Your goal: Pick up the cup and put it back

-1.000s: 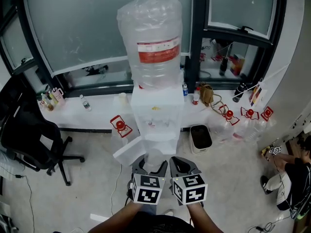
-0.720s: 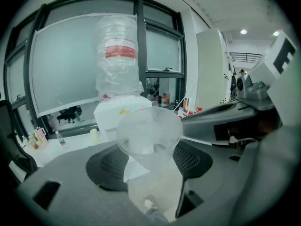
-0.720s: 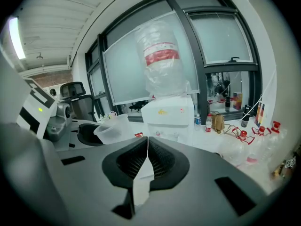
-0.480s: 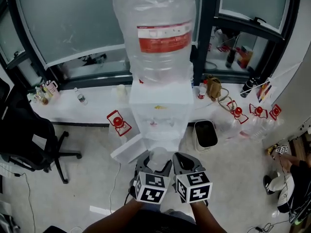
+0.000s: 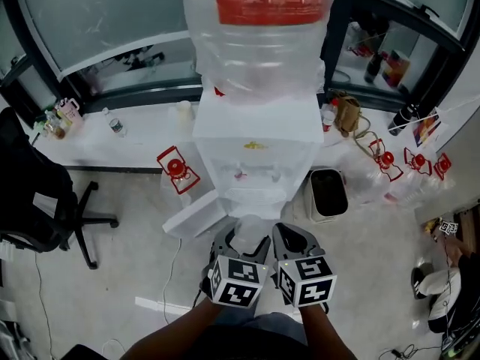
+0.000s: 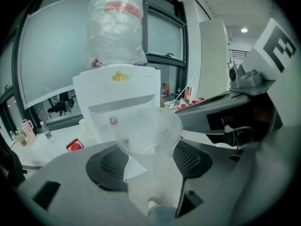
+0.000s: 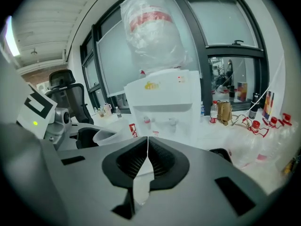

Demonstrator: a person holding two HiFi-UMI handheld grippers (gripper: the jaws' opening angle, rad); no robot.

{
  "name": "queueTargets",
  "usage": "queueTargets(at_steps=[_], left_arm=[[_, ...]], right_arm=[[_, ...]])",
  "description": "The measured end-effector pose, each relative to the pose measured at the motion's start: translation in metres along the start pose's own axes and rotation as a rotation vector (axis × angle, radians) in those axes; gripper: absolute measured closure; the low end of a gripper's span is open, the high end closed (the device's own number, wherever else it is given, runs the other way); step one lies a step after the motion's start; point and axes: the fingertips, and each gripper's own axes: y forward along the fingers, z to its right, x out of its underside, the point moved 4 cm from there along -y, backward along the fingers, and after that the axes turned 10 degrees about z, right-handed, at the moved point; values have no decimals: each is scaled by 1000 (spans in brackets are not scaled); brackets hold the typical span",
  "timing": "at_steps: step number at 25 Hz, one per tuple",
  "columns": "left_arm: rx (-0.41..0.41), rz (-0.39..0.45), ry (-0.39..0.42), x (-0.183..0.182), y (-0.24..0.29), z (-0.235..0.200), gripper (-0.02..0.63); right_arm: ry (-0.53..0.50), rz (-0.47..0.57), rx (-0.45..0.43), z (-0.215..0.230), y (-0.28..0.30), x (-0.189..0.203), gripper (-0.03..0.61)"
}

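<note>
I have the white water dispenser [image 5: 255, 152] straight ahead, with its big clear bottle [image 5: 262, 43] on top. My left gripper [image 6: 148, 160] hangs just in front of the dispenser's lower front. My right gripper [image 7: 146, 161] is just beside the left one, its 2 fingers pressed together on nothing. The left's 2 fingers are pinching the clear plastic cup [image 6: 149, 133], mouth up, off the floor.
</note>
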Motion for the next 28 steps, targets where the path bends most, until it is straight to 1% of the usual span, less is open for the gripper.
queueTargets(at_steps=[6,16,22,25,28], left_arm=[[1,-14,16,41,34,-14,316],[-29,-44,12,126,81,-40,316],[-33,-45,6,178,114,-60,316],[-31,-41,28,203,135,-66,316],[-31,-36,28,229,156,-69,315]], right_arm=[[-15,-18,-11,14,36,36,557],[-27,-35,-33,25,90,117,557],[-76,-44,-46,39,125,172,557],[-105,-42,-53,52,145,195,557],[-126,-37,-58,65,162,220,557]])
